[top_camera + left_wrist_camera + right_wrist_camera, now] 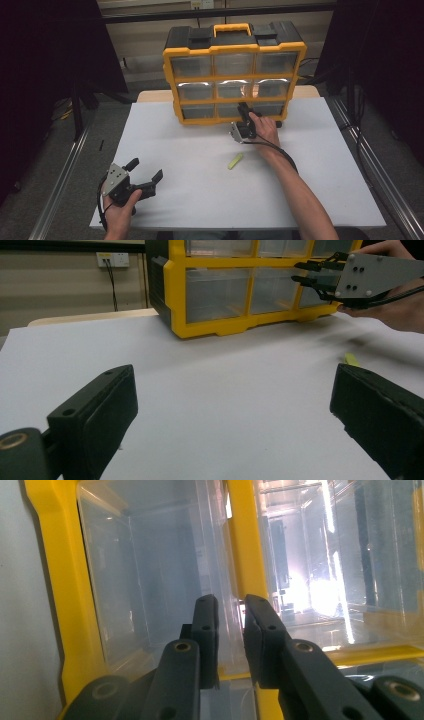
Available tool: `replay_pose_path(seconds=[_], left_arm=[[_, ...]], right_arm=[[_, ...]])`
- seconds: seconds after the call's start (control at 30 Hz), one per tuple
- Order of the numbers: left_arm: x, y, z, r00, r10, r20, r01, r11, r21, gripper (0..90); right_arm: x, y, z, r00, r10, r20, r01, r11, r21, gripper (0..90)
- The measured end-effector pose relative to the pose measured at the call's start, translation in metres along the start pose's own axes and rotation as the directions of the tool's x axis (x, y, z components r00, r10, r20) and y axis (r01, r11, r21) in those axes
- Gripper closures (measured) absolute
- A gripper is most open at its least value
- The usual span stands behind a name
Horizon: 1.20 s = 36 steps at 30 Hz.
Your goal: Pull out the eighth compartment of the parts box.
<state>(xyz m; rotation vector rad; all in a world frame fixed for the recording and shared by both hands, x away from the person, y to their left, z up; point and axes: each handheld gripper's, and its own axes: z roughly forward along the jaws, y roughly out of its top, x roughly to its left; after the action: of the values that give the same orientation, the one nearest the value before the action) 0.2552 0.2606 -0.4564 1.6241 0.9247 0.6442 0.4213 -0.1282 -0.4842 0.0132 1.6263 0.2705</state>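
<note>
The right hand-held gripper reaches to the bottom row of the yellow drawer cabinet that stands at the far edge of the desk, its tips at the front of the middle bottom drawer. In the right gripper view its black jaws are nearly together, with only a thin gap between them, and the clear edge of a drawer lies in that gap beside a yellow divider of the cabinet frame; whether the pads actually press on the plastic I cannot tell. The right gripper also shows in the left gripper view, held level, its grey plate toward the camera and its tips against the cabinet's lower drawers. The left hand-held gripper rests low over the near left corner of the desk, well apart from the cabinet, with its jaws spread wide and nothing between them; in the left gripper view the two pads stand far apart over bare white desk. A small yellow-green stick lies flat on the desk between the two grippers, nearer the right forearm, touched by neither; its tip shows in the left gripper view just above the right-hand jaw. The cabinet has three rows of three clear drawers, a black top and a yellow handle.
</note>
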Motion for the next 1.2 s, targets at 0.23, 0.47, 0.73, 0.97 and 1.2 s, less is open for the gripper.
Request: replay_pose_path(seconds=[0.23,0.47,0.73,0.97,1.2], left_arm=[[0.0,0.0,0.001,0.9999,-0.007,0.012,0.007,1.0,-0.004,5.2],[0.0,0.0,0.001,0.9999,-0.013,0.007,0.013,0.9999,-0.011,5.2],[-0.001,0.0,0.001,0.9998,-0.021,0.004,0.021,0.9997,-0.014,5.2],[-0.001,0.0,0.001,0.9999,-0.012,0.004,0.012,0.9999,-0.01,5.2],[0.0,0.0,0.0,1.0,-0.003,0.0,0.003,1.0,-0.003,5.2]], right_arm=[[-0.001,-0.001,-0.002,0.9998,0.003,-0.02,-0.003,1.0,-0.002,77.4],[-0.002,0.0,-0.004,0.9998,-0.011,-0.017,0.011,1.0,-0.003,77.5],[-0.001,0.0,-0.007,0.9999,-0.002,-0.015,0.002,1.0,-0.001,77.5],[-0.002,0.0,-0.012,0.9997,-0.017,-0.018,0.017,1.0,-0.017,77.6],[0.0,0.0,-0.017,0.9999,-0.002,-0.012,0.001,1.0,-0.017,77.5]])
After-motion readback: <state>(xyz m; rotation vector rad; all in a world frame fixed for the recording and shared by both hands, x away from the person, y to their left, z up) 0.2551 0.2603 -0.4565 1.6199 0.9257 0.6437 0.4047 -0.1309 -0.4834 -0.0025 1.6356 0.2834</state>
